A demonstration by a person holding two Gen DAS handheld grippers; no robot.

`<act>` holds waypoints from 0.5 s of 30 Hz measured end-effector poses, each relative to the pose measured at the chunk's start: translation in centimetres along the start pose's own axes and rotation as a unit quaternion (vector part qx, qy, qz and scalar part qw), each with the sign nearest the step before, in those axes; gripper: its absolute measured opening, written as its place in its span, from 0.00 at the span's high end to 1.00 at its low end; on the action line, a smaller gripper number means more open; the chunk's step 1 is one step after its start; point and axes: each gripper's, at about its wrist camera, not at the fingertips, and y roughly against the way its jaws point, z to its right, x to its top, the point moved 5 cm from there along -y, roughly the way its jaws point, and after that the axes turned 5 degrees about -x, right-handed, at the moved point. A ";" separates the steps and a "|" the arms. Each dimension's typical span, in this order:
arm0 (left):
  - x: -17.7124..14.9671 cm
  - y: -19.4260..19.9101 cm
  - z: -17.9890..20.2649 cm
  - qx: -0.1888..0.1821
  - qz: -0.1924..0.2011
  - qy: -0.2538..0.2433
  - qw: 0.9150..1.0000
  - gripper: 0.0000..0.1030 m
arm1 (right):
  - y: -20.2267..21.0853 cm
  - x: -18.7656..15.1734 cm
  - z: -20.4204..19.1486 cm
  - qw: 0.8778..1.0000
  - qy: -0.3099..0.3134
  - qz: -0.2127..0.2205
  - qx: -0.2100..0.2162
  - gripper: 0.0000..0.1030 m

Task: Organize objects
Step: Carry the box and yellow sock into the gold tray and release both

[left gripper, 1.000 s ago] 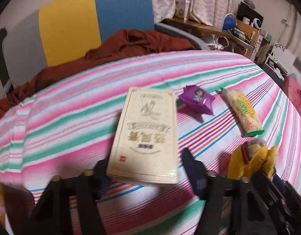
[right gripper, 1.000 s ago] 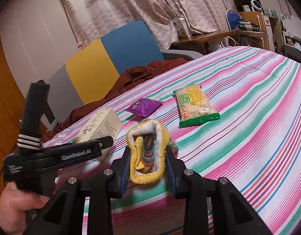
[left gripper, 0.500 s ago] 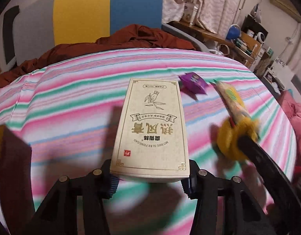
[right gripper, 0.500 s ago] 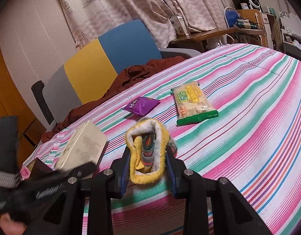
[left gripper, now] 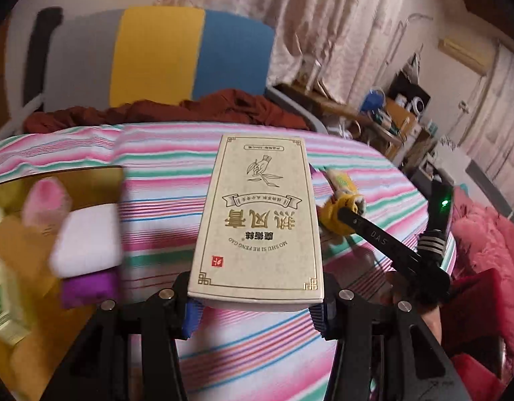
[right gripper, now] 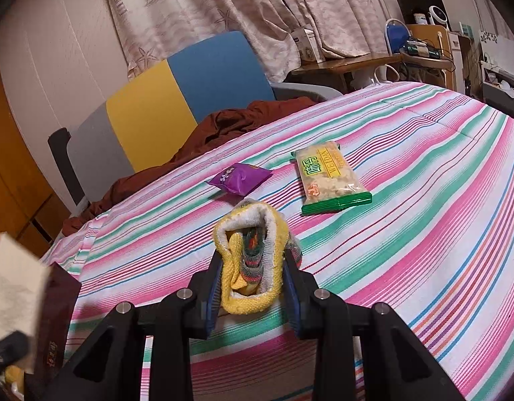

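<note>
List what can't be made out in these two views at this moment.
- Left wrist view: items in the brown box at left are motion-blurred; the lower ones run off the edge.
- Left wrist view: the cream box hides most of the snacks behind it.
- Right wrist view: the cream box is blurred and cut off at left.

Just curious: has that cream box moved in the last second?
Yes. The cream box, clamped in the left gripper, has been lifted off the striped cloth.

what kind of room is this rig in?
Most likely a lived-in bedroom or home study, not a lab: a striped sheet covers the work surface, patterned curtains hang behind, and a cluttered wooden desk sits by a colour-block chair.
</note>
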 end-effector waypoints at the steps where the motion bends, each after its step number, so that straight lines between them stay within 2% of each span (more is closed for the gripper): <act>1: -0.1 1.2 -0.7 0.005 0.010 0.002 1.000 0.50 | 0.0 0.0 -0.1 1.000 0.003 0.000 -0.002 0.69; 6: -0.5 5.2 -4.5 0.037 0.031 0.022 0.999 0.49 | 0.2 -0.1 -0.5 1.000 0.020 0.002 -0.019 0.69; 10: -1.0 7.9 -9.1 0.078 0.049 0.054 0.994 0.49 | 0.7 -0.3 -1.0 0.999 0.036 0.007 -0.032 0.69; 15: -2.4 10.5 -14.3 0.117 0.052 0.095 0.987 0.50 | 1.3 -0.9 -1.6 0.998 0.056 0.005 -0.034 0.69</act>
